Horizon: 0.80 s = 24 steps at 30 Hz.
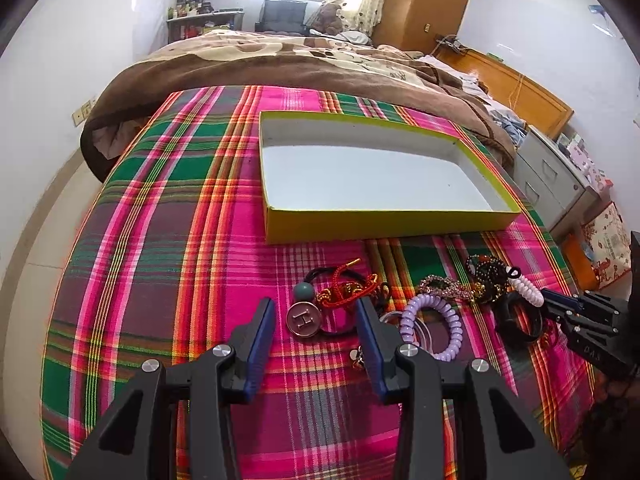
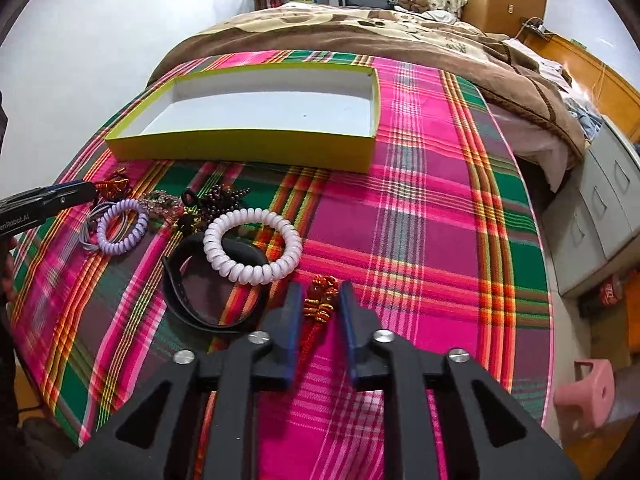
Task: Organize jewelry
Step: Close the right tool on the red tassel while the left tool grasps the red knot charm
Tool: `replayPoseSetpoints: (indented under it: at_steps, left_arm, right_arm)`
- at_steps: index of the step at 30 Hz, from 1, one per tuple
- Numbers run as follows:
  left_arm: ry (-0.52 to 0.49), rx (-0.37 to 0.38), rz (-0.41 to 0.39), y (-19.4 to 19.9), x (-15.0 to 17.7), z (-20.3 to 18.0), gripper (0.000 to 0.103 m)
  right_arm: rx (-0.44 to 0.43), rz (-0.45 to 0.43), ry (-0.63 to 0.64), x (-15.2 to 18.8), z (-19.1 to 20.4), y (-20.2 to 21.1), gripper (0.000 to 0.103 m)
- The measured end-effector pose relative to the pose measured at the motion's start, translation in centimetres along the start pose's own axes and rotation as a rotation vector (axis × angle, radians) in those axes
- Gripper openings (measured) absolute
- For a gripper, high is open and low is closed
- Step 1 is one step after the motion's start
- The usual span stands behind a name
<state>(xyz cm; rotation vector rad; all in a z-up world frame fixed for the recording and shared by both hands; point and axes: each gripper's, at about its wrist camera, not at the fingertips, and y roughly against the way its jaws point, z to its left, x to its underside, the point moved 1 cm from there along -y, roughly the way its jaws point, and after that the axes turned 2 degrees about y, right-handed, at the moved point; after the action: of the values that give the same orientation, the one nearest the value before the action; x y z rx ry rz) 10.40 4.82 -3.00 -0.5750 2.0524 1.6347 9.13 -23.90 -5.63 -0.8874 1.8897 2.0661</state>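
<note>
Bed (image 1: 160,264): we work on its plaid cover.
Box (image 2: 248,148): ahead of both pairs of fingers, nothing in it, so we judge sorting barely begun.
Jewelry pile (image 1: 440,292): all outside the box, between our grippers.
Right gripper (image 2: 320,300): fingers closing around a red knotted charm (image 2: 320,300), narrow gaps either side.
Left gripper (image 1: 316,312): fingers released, straddling an H pendant (image 1: 303,319).

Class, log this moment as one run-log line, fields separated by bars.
left gripper: open over H pendant | right gripper: open around red-gold charm | yellow box: holds nothing | jewelry: on plaid cloth
</note>
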Motion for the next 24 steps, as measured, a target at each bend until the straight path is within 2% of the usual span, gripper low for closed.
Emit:
replayPoseSetpoints:
  at_steps: [5, 7, 10, 17, 24]
  left_arm:
    - [-0.039, -0.002, 0.008, -0.2, -0.2, -0.4, 0.041]
    - [-0.066, -0.002, -0.003, -0.2, -0.4, -0.9, 0.041]
    - [-0.111, -0.007, -0.033, -0.2, -0.8, -1.8, 0.041]
    - [-0.158, -0.009, -0.013, -1.3, -1.0, -2.9, 0.04]
    - [-0.169, 0.005, 0.001, -1.5, -0.8, -3.2, 0.015]
  right_arm:
    - [0.072, -0.046, -0.072, 0.6, -1.1, 0.8, 0.014]
    - [0.046, -0.069, -0.112, 0.8, -1.9, 1.4, 0.014]
    - [0.053, -0.082, -0.14, 0.7, -2.4, 1.8, 0.014]
    - [0.036, -0.108, -0.156, 0.4, -2.4, 2.6, 0.014]
    - [0.026, -0.115, -0.163, 0.1, -2.2, 2.8, 0.014]
